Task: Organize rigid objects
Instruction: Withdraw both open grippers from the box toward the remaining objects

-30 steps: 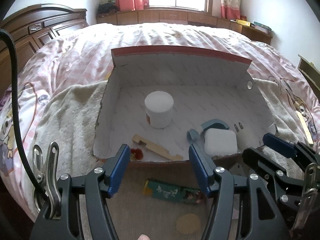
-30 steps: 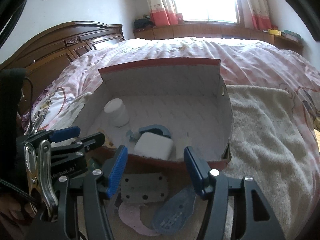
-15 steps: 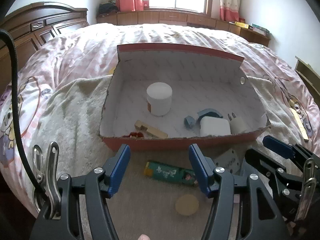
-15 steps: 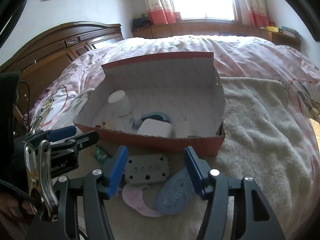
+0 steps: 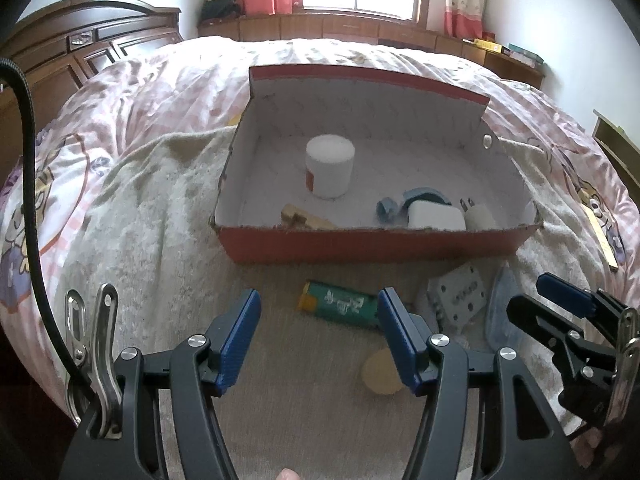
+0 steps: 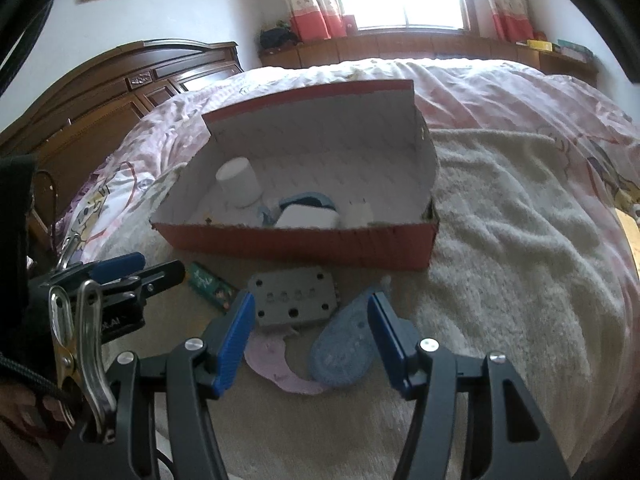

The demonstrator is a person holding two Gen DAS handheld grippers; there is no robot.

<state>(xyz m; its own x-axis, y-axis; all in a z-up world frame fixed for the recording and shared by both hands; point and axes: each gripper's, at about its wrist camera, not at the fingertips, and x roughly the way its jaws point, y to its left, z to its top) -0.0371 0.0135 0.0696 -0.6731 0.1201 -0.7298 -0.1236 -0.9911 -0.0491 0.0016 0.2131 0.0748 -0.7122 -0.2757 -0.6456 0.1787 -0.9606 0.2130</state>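
A red box (image 5: 372, 246) with a white inside sits open on a beige towel (image 5: 160, 216) spread over the bed (image 5: 160, 80). Its lid stands up at the far side. Inside, a white jar (image 5: 330, 166) stands upright toward the back left. Along the near wall lie a wooden piece (image 5: 302, 218), a blue curved thing (image 5: 424, 196), a white block (image 5: 436, 216) and a white plug (image 5: 478, 216); the near wall hides their lower parts, so how they rest against one another is hard to tell.

On the towel in front of the box lies a green pack (image 5: 340, 308), flat, its long axis running left to right with the yellow end to the left. A grey plate (image 6: 296, 300) with holes lies just right of it, its long side roughly parallel to the box front. A blue oval (image 6: 344, 352) lies tilted beside the plate, and a pink flat piece (image 6: 276, 364) lies just in front of it. A yellow disc (image 5: 380, 372) rests nearer than the pack.

The left gripper (image 5: 318, 340) is spread and holds nothing; the pack lies just beyond its fingertips, toward the right finger. The right gripper (image 6: 312, 340) is likewise spread and empty, with the plate just past its tips and the oval close by its right finger.
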